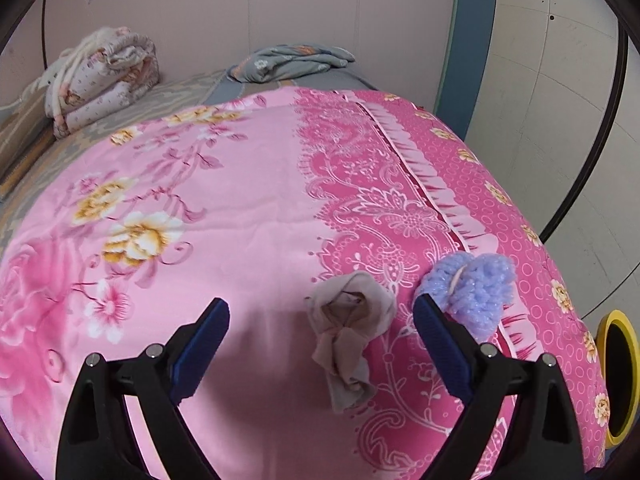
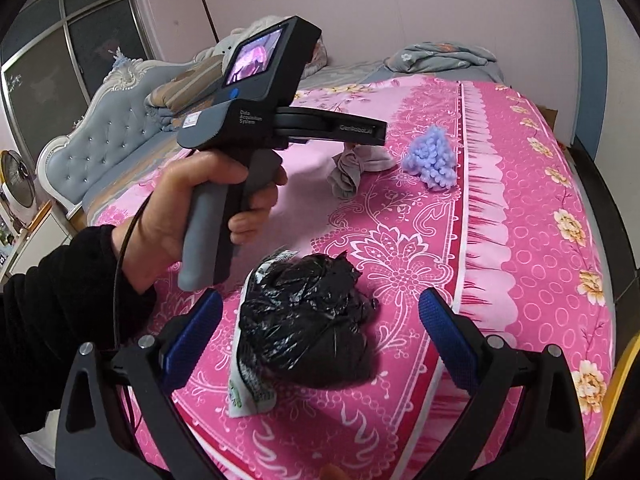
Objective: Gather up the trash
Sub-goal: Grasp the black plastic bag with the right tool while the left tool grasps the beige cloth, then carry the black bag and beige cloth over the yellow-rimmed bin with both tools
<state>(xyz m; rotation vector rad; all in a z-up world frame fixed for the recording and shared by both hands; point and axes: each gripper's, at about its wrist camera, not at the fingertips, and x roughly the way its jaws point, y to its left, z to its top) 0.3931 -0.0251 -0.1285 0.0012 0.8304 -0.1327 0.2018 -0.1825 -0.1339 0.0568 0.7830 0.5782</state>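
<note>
Left wrist view: our left gripper (image 1: pixel 322 320) gapes wide, empty, over a beige rag (image 1: pixel 348 340) beside purple yarn (image 1: pixel 472 292).
Right gripper (image 2: pixel 320 320): wide open, empty, straddling the black bag (image 2: pixel 308 320) on the bedspread (image 2: pixel 520 240).
Risk: we may pinch bedspread with the rag.
Bin (image 1: pixel 618 372): possibly the yellow rim, view poor.

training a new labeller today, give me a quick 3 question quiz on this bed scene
1. True or false: the left hand-held gripper is shut on the beige sock.
2. Which item lies between the open fingers of the right hand-held gripper? A) purple fluffy item B) black plastic bag C) beige sock
3. Fill in: the purple fluffy item lies on the ____ bedspread.

Key: 1 false, both are open and empty. 2 B, the black plastic bag. 3 pink.
</note>
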